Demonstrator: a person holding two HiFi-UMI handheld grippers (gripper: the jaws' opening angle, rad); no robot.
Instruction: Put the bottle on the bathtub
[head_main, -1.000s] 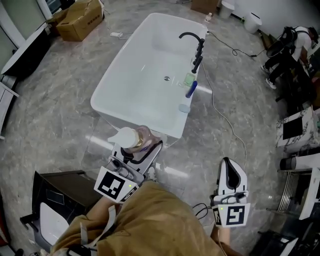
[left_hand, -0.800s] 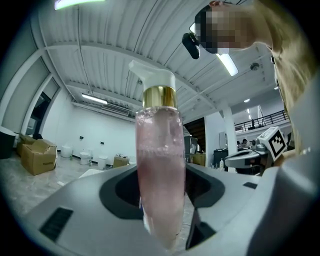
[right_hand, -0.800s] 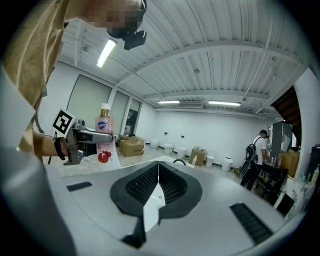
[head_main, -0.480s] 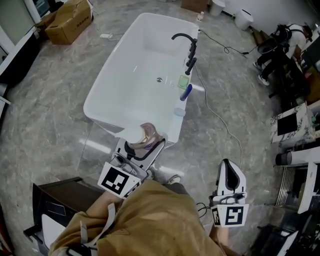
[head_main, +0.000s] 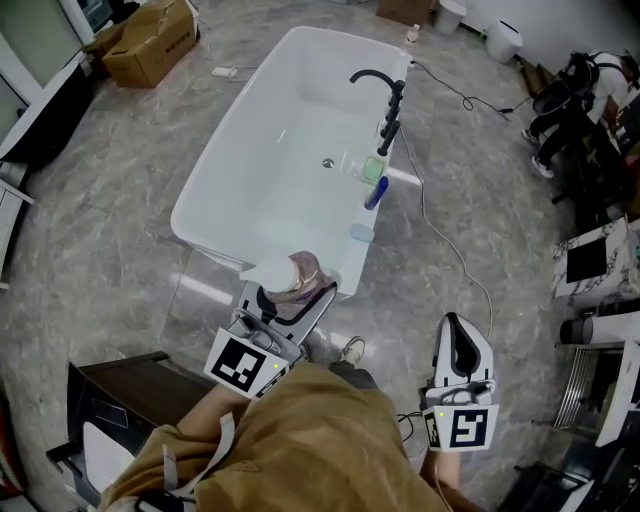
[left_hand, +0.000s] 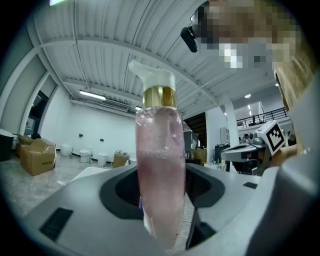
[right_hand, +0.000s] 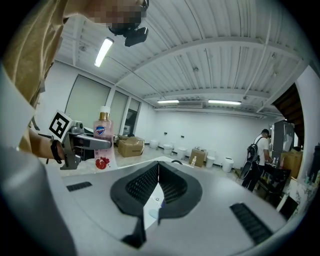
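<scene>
Bottle brought up to the near end of the tub, still in the jaws

Over the last second the left gripper (head_main: 290, 298) has carried the pink pump bottle (head_main: 300, 270) toward 12 o'clock. In the head view it now overlaps the near-end rim of the bathtub (head_main: 230, 248) instead of standing short of it. The jaws clamp its body upright, so I judge the carry nearly done and the set-down on the rim next. The right gripper (head_main: 458, 332), at 4 o'clock of the bottle, has its jaws closed on nothing. Counted: one bathtub, one black faucet (head_main: 375, 78), one held bottle, two grippers, one cardboard box (head_main: 150, 42) at 11 o'clock. Three small items lie on the rim at 1 o'clock of the bottle: green (head_main: 375, 168), blue (head_main: 376, 192) and pale blue (head_main: 361, 233).
</scene>
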